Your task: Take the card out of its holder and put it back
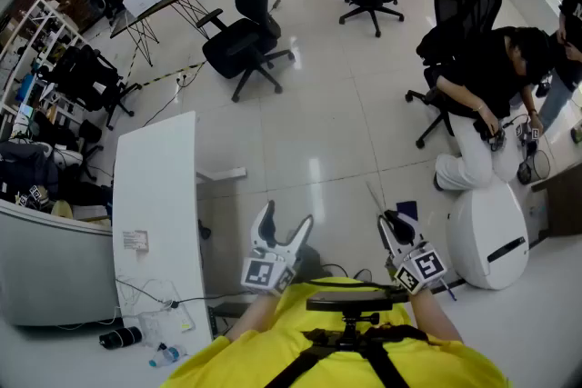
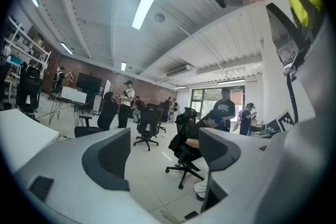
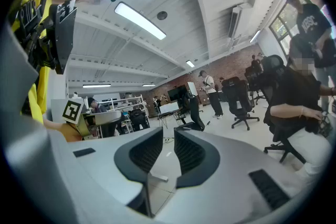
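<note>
My left claw (image 1: 286,215) hangs wide apart and empty at lower centre of the head view, while my right claw (image 1: 393,224) beside it is nearly together, pinching a thin clear card (image 3: 153,192).

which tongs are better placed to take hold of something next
Left, probably: the left tongs gape wide and empty, while the right tongs are nearly closed with a thin clear sheet between them.

Yellow shirt (image 1: 264,354); black harness straps (image 1: 309,359) across chest, black mount bar (image 1: 355,303).
</note>
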Motion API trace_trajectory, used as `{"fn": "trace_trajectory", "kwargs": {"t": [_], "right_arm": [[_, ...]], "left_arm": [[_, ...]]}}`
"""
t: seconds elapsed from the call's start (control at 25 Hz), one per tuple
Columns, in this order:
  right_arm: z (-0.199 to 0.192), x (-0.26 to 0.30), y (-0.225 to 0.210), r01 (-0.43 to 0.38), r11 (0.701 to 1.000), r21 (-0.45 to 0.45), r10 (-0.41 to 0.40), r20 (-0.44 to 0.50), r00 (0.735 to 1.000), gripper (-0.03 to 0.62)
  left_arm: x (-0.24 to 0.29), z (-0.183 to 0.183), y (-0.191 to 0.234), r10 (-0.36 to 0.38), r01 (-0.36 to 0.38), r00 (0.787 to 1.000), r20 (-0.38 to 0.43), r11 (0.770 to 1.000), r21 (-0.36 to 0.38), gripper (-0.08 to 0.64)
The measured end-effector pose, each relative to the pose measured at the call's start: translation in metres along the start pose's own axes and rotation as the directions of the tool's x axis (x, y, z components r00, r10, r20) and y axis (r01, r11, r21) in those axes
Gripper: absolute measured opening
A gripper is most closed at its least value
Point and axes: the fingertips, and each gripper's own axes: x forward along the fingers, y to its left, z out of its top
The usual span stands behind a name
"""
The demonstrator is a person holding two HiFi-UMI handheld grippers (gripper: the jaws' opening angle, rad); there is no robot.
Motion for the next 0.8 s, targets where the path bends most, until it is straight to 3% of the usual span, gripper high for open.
{"fn": "trace_trajectory", "kwargs": {"t": [0.16, 0.28, 0.36, 0.56, 0.68, 0.8], "right_arm": [[0.004, 0.067, -0.006, 0.006, 1.000, 0.008, -0.006, -0.009, 1.000, 0.072], [0.021, 0.137, -0.004, 0.002, 1.000, 0.018, -0.002, -0.006, 1.000, 0.072], [0.041, 0.194, 0.005, -0.012, 1.000, 0.025, 0.012, -0.006, 1.000, 0.072], [0.076, 0.338, 0.055, -0.173, 0.980, -0.101, 0.168, -0.061, 0.984, 0.072], [0.088, 0.402, 0.091, -0.255, 0.961, -0.106, 0.252, -0.047, 0.967, 0.072], [0.084, 0.452, 0.129, -0.378, 0.914, -0.150, 0.369, -0.085, 0.926, 0.072]], "left_arm": [[0.037, 0.020, 0.054, -0.037, 0.038, 0.999, 0.019, 0.999, -0.025, 0.353], [0.063, 0.049, 0.106, -0.049, 0.049, 0.998, 0.032, 0.999, -0.003, 0.353], [0.072, 0.072, 0.157, 0.022, -0.023, 0.999, 0.030, 0.999, 0.022, 0.353], [0.058, 0.109, 0.280, 0.187, -0.188, 0.979, 0.079, 0.982, 0.003, 0.335], [0.031, 0.116, 0.340, 0.317, -0.318, 0.944, 0.095, 0.948, -0.010, 0.295], [-0.008, 0.116, 0.379, 0.486, -0.482, 0.867, 0.112, 0.874, -0.060, 0.293]]}}
